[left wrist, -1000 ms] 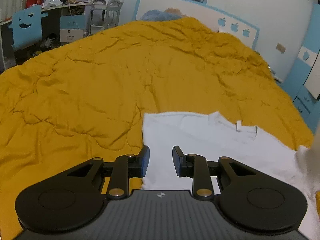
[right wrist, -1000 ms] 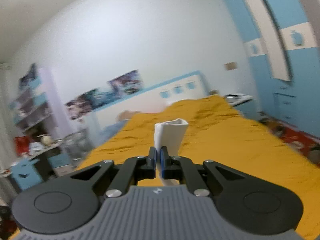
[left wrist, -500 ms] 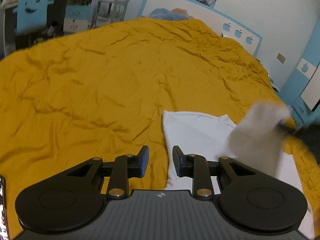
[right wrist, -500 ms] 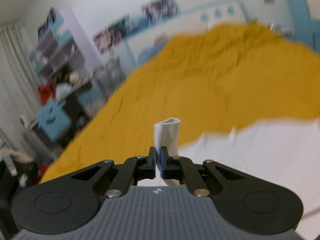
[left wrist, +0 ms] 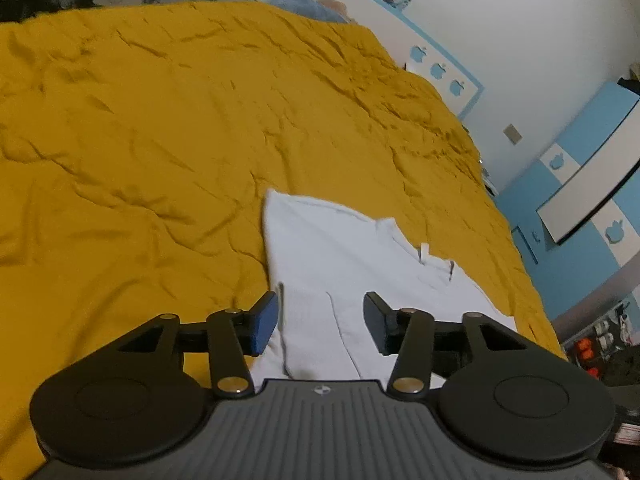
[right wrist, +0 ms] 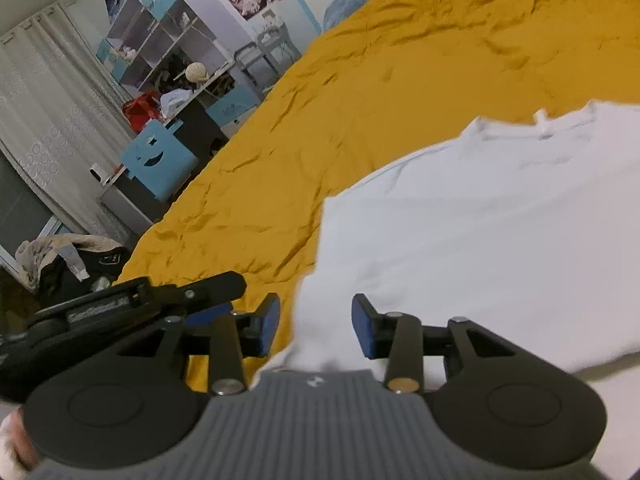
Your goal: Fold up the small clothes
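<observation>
A white T-shirt [left wrist: 352,264] lies flat on a bed covered with a wrinkled mustard-yellow quilt [left wrist: 168,128]. In the left wrist view the shirt reaches from the centre toward 5 o'clock, with its neckline and a small label at about 4 o'clock from the centre. One side part is folded over the body and its edge runs between the fingers of the left gripper [left wrist: 320,322].

The jaws of the left gripper stand apart and have just been opening; the shirt cloth is below and between them, but the blue pads do not press on it.

In the right wrist view the shirt [right wrist: 500,216] fills the side from 2 to 5 o'clock. The right gripper [right wrist: 315,328] also has its jaws apart, and they have just been opening; a fold of the white cloth lies between them, and the pads do not clamp it. At 8 o'clock of this view I see the left gripper [right wrist: 208,300] just beside the right one, over the quilt [right wrist: 360,100].

At 10 o'clock there are a white curtain [right wrist: 44,128] and a blue chair back with a smiling face [right wrist: 158,158].
</observation>
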Action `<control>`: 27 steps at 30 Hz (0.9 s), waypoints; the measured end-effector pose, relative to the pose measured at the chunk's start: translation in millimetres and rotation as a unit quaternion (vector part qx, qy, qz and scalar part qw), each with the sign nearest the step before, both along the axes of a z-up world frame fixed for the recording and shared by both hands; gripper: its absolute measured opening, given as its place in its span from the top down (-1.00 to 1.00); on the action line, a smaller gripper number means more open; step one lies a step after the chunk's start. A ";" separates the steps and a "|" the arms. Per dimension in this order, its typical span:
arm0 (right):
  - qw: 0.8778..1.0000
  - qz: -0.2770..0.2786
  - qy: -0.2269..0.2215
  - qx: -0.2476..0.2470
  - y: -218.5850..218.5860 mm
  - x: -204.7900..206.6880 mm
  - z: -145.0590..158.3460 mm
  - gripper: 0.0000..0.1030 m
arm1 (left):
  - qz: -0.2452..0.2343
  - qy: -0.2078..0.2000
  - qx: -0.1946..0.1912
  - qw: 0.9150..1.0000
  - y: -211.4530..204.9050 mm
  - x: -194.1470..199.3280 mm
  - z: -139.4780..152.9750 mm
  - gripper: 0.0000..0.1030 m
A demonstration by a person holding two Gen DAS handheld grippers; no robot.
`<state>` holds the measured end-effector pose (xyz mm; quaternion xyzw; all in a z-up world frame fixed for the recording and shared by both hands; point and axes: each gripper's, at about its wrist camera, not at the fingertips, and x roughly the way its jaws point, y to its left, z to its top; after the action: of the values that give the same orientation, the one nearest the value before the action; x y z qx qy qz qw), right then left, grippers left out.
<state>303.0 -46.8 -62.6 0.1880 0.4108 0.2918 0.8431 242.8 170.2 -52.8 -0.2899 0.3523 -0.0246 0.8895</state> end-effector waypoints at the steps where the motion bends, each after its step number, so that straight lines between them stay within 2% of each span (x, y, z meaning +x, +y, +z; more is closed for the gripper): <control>1: 1.000 -0.004 -0.003 0.000 -13.4 -2.2 4.0 0.27 | -0.001 0.005 0.001 1.000 -1.4 3.0 -3.3 -0.15; 7: 0.995 -0.076 -0.023 -0.067 -95.1 5.0 4.4 0.25 | -0.010 0.034 0.042 0.998 -12.8 29.0 -25.5 -0.15; 11: 0.985 -0.140 -0.019 -0.102 -157.7 14.7 -1.8 0.25 | -0.023 0.034 0.098 0.994 -27.3 40.0 -37.1 -0.13; 13: 0.979 -0.169 -0.014 -0.111 -186.2 18.6 -5.3 0.25 | -0.025 0.027 0.130 0.991 -35.0 40.3 -40.6 -0.06; 17: 0.974 -0.196 -0.007 -0.117 -221.7 19.5 -14.9 0.24 | -0.038 -0.003 0.167 0.985 -48.8 33.2 -39.6 0.29; 19: 0.973 -0.203 -0.001 -0.115 -230.2 21.9 -22.0 0.23 | -0.040 -0.016 0.176 0.983 -51.7 28.6 -37.4 0.33; 22: 0.972 -0.206 0.004 -0.113 -237.3 29.1 -28.9 0.24 | -0.045 -0.018 0.168 0.985 -50.0 26.8 -36.7 0.35; 23: 0.972 -0.206 0.003 -0.112 -240.2 29.8 -31.1 0.24 | -0.042 -0.018 0.168 0.985 -48.9 25.9 -36.7 0.43; 27: 0.970 -0.209 -0.005 -0.123 -251.4 40.9 -30.5 0.24 | -0.040 -0.031 0.156 0.987 -46.1 26.4 -29.6 0.52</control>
<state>343.9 -298.1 -93.2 0.1628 0.3910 0.0572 0.9041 269.2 124.1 -82.3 -0.1329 0.3351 -0.0138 0.9326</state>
